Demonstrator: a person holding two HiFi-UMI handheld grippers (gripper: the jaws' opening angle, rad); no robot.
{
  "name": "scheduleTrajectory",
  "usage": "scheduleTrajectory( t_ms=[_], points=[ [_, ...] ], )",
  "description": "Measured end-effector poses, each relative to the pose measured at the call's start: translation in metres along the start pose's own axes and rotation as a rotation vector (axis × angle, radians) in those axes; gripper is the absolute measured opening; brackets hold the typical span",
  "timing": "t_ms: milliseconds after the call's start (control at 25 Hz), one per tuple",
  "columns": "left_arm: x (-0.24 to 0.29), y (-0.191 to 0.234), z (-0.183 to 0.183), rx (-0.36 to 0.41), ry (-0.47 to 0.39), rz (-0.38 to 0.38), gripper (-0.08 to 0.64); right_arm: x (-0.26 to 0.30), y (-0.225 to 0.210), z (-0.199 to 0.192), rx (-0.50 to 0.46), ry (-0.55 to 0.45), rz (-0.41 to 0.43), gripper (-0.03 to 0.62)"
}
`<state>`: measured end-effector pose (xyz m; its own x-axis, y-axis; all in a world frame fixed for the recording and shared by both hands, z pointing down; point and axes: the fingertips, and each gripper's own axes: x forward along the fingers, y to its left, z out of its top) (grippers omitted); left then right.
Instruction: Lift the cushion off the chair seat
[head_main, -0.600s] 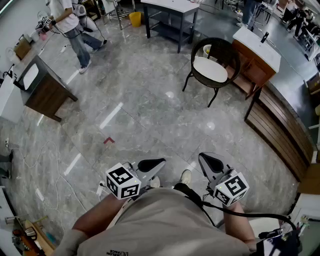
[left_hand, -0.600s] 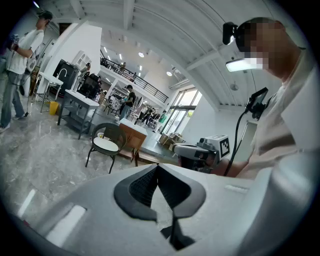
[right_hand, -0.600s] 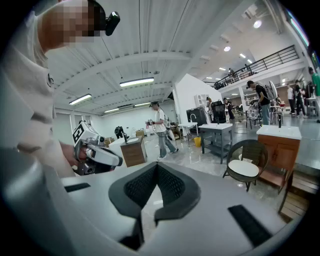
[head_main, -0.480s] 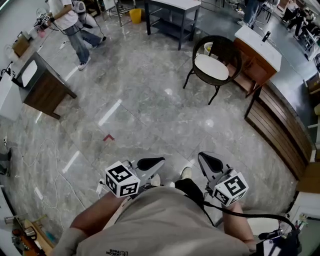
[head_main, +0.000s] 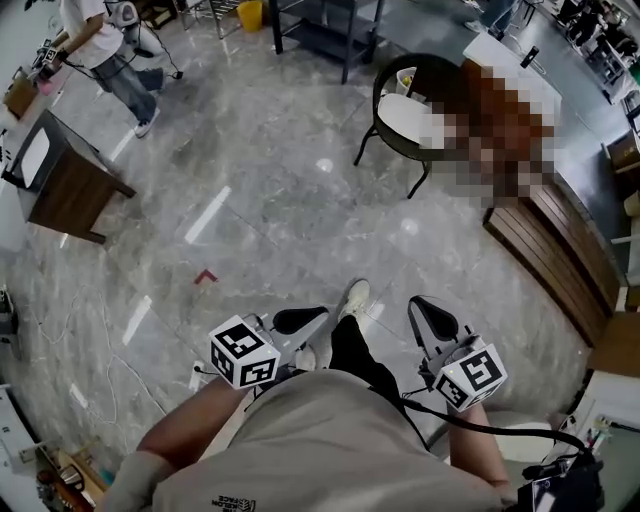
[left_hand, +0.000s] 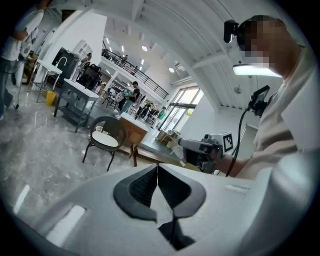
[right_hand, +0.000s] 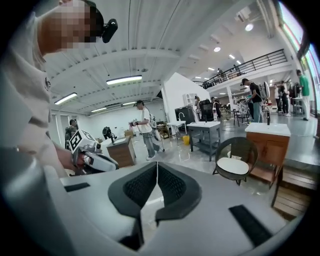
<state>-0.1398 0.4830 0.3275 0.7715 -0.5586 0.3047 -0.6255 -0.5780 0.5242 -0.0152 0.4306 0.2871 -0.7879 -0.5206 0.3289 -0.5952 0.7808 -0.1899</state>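
A round white cushion (head_main: 403, 112) lies on the seat of a dark wicker chair (head_main: 392, 72) across the marble floor, far ahead of me. It also shows small in the left gripper view, cushion (left_hand: 105, 141), and in the right gripper view, cushion (right_hand: 232, 165). My left gripper (head_main: 300, 320) and right gripper (head_main: 432, 318) are held close to my body, both shut with nothing between the jaws. Both point toward the chair from a distance. Each gripper view shows its own gripper with pads meeting, left gripper (left_hand: 157, 172) and right gripper (right_hand: 157, 175).
A dark wooden side table (head_main: 60, 175) stands at the left, with a person (head_main: 95, 45) walking behind it. A wooden counter and slatted platform (head_main: 560, 260) run along the right beside the chair. A dark metal table (head_main: 320, 30) and a yellow bin (head_main: 249, 13) stand at the back.
The view has advanced toward the chair, which now sits a little left and higher in the head view. A foot has stepped forward between the grippers. Both grippers stay shut.
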Motion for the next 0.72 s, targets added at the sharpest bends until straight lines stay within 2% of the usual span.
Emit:
scheduleTrajectory(
  t_ms=[120, 240, 360, 520, 720],
  points=[
    [0.040, 0.025, 0.026, 0.000, 0.005, 0.010, 0.008, 0.021, -0.053, 0.012, -0.013, -0.025, -0.013, 0.018],
    [0.082, 0.050, 0.063, -0.021, 0.009, 0.027, 0.009, 0.044, -0.109, 0.036, -0.025, -0.049, -0.018, 0.100],
    [0.124, 0.073, 0.102, -0.002, 0.020, 0.039, 0.014, 0.059, -0.161, 0.061, -0.056, -0.067, -0.035, 0.139],
    [0.187, 0.102, 0.147, 0.006, 0.015, 0.037, 0.051, 0.072, -0.227, 0.078, -0.076, -0.082, -0.041, 0.146],
    [0.255, 0.136, 0.174, -0.066, 0.038, -0.009, 0.063, 0.078, -0.286, 0.095, -0.048, -0.095, -0.089, 0.146]
  ],
)
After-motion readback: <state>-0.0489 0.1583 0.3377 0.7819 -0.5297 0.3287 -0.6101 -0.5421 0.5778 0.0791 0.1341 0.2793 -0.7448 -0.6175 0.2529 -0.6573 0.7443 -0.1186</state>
